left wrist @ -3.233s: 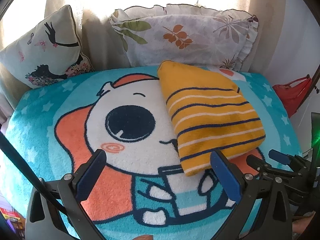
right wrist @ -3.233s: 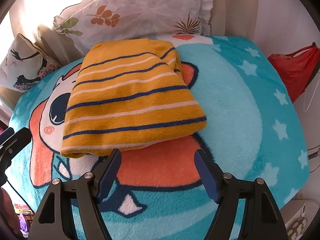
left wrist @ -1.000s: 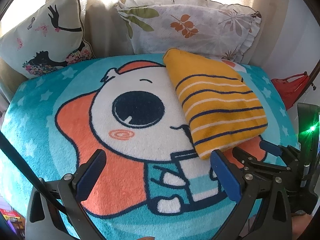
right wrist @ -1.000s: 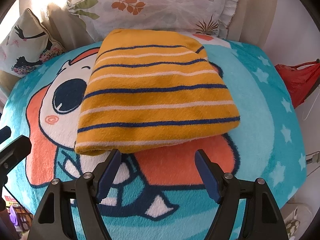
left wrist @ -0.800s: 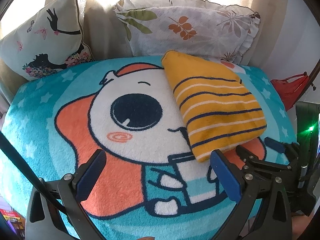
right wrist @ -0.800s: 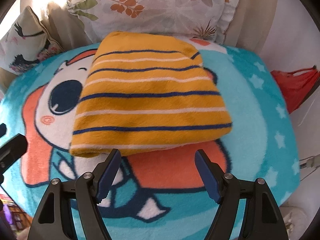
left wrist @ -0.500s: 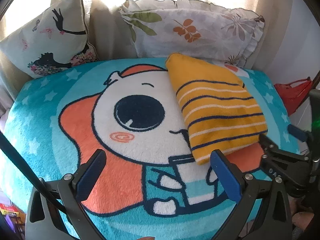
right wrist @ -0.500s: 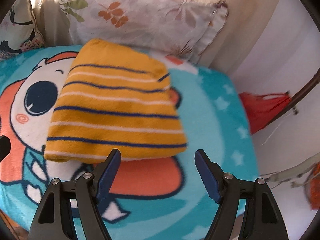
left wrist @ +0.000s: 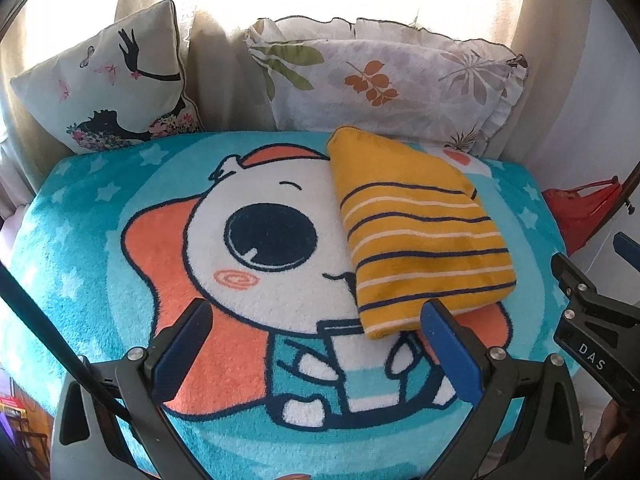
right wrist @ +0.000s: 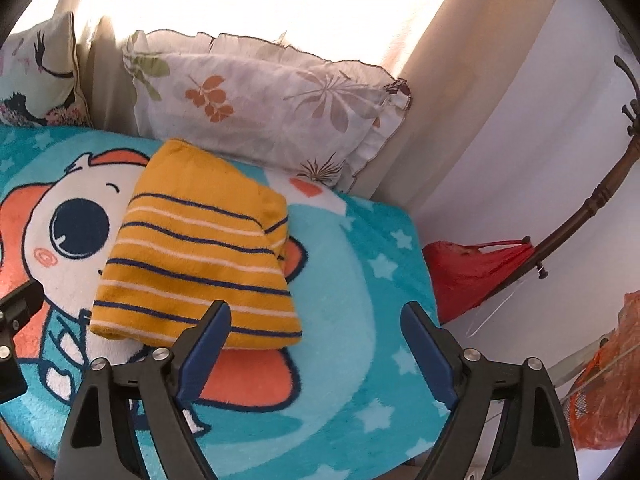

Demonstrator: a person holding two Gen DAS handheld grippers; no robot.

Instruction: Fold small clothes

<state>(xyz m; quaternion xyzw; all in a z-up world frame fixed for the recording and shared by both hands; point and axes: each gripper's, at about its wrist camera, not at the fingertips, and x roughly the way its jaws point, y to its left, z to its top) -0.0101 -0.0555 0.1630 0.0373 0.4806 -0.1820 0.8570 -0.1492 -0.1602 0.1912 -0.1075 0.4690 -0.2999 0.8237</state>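
A folded yellow garment with navy and white stripes [left wrist: 416,232] lies flat on the blue cartoon blanket [left wrist: 80,240]; it also shows in the right wrist view [right wrist: 200,252]. My left gripper [left wrist: 316,344] is open and empty, above the blanket's near part, with its right finger near the garment's front corner. My right gripper [right wrist: 316,340] is open and empty, above the blanket just right of the garment's near edge. The right gripper's body [left wrist: 592,320] shows at the right edge of the left wrist view.
A leaf-print pillow [left wrist: 384,84] and a cushion with a black figure [left wrist: 108,84] lean at the back against a bright curtain. A red bag [right wrist: 476,272] hangs from a wooden rail [right wrist: 592,204] beside the bed's right edge. An orange bag [right wrist: 608,384] is at far right.
Both grippers have stayed open. The right gripper has swung to the right and back, so the garment now sits left in its view. The garment has not moved.
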